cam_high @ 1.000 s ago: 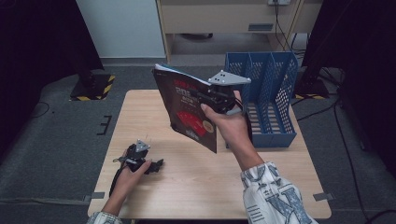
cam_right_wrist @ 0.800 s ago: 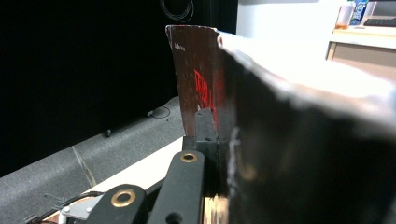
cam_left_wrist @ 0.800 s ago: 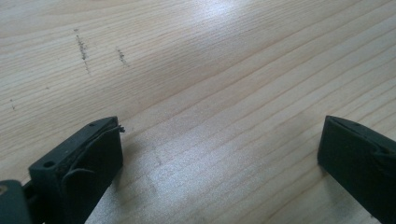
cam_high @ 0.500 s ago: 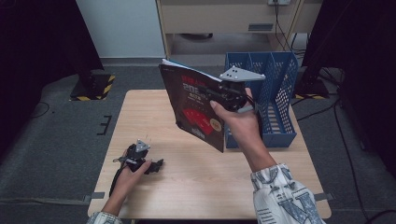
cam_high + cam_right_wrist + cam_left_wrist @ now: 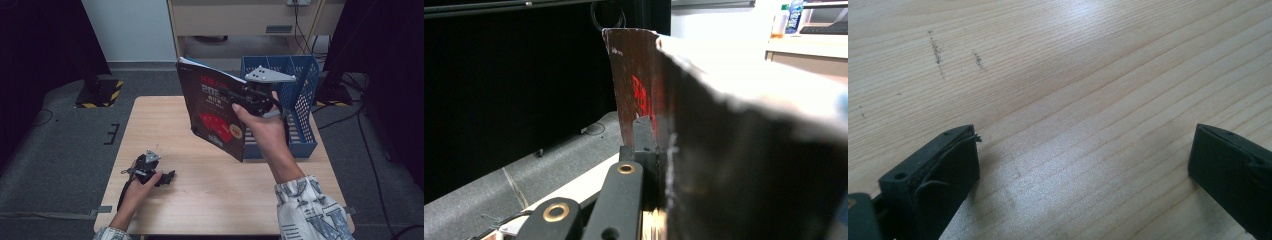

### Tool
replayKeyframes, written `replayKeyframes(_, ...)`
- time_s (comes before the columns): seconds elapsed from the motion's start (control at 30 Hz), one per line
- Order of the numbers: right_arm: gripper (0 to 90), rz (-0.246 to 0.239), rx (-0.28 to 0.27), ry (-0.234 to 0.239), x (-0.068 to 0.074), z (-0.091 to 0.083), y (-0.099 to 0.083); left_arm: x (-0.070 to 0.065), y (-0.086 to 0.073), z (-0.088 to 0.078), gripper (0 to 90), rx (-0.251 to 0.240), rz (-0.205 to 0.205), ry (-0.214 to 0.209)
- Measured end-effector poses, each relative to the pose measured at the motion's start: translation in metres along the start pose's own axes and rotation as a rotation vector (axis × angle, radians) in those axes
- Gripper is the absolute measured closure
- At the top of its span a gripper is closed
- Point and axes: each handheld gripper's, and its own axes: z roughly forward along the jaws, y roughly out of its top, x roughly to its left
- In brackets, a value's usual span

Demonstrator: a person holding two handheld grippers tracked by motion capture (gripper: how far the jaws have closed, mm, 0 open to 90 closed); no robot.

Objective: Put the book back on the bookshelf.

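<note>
Wooden table (image 5: 210,200): bare between the left gripper (image 5: 1083,165)'s wide-spread jaws. Blue file rack (image 5: 302,100): just beyond right gripper (image 5: 255,97). Dark paperback book (image 5: 212,112): clamped upright, aloft, in right jaws. Advice: align spine-down over a slot, lower squarely.

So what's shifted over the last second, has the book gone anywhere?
The right gripper, shut on the dark-covered book with red print, has carried it to the person's right and slightly up, closer to the blue plastic slotted file rack. The book remains gripped and in the air. The left gripper stays open, resting on the light wooden table.
</note>
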Motion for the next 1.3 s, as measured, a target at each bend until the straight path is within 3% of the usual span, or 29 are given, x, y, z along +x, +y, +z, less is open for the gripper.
replayKeyframes(0.8, 87.1, 0.027, -0.016, -0.066, -0.027, -0.038, 0.001, 0.0, 0.0, 0.0, 0.0, -0.001, 0.0, 0.001)
replayKeyframes(1.3, 87.1, 0.048, -0.024, -0.131, -0.049, -0.078, -0.008, 0.0, 0.0, 0.001, 0.0, -0.002, -0.001, 0.001)
